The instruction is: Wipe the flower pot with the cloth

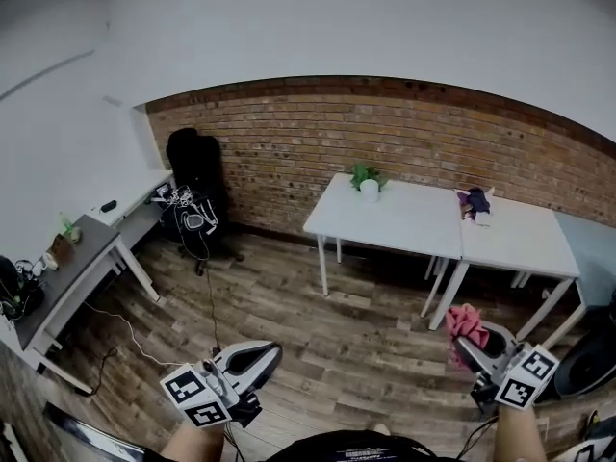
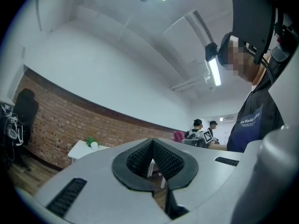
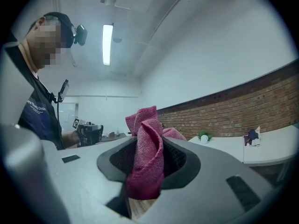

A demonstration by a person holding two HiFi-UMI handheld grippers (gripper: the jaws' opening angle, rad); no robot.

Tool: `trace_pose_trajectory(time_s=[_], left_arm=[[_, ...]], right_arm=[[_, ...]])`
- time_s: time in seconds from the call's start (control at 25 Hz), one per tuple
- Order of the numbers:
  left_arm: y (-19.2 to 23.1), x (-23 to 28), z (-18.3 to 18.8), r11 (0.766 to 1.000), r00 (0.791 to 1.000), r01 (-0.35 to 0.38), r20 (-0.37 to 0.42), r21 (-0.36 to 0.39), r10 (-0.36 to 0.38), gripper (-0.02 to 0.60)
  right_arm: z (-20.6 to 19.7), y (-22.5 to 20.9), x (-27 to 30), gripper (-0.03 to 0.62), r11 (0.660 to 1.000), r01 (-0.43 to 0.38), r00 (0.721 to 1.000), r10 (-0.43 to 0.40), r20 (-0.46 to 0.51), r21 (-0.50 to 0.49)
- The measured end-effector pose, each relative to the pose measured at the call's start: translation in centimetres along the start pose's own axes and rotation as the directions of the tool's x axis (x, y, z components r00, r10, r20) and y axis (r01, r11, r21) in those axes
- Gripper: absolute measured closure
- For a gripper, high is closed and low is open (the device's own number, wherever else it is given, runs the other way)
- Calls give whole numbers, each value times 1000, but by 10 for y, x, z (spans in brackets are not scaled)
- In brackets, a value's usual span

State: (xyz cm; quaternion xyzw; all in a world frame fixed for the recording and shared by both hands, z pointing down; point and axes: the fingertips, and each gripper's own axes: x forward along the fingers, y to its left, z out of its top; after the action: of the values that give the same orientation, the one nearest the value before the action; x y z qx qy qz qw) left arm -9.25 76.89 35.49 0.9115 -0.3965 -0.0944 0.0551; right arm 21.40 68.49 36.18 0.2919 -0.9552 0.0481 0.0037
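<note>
Flower pot [image 1: 370,189]: small, white, on the wall-side edge of the white table [image 1: 404,221], well apart from me. Risk: a light pot may tip if wiped unsteadied. Cloth [image 3: 147,148]: pink, pinched in my right gripper [image 3: 148,160], short of the table. Left gripper [image 2: 153,166]: jaws pressed together, empty.

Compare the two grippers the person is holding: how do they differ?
The left gripper is shut on nothing; the right gripper clamps a pink cloth. In the head view the left gripper sits farther from the white tables than the right gripper. Both carry marker cubes and are well short of the flower pot.
</note>
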Motion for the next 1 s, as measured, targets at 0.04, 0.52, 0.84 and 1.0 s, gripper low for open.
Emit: trace_pose_trajectory(time_s=[0.04,0.52,0.84,1.0], left_arm=[[6,14,0,1000,1000,-9,3,-1,9,578],[50,178,3,997,996,-73,54,1,72,578],[107,229,-2,998,998,-58,34,-11,58,578],[156,242,-8,1000,999,-1,37,-15,1,578]], right_arm=[[1,-16,6,471,1000,-8,1000,8,1,1],[34,-178,66,471,987,-149,989,148,-22,-55],[31,-239,112,471,991,-132,991,131,-31,-33],[22,-252,150,471,995,-92,995,91,-35,-42]])
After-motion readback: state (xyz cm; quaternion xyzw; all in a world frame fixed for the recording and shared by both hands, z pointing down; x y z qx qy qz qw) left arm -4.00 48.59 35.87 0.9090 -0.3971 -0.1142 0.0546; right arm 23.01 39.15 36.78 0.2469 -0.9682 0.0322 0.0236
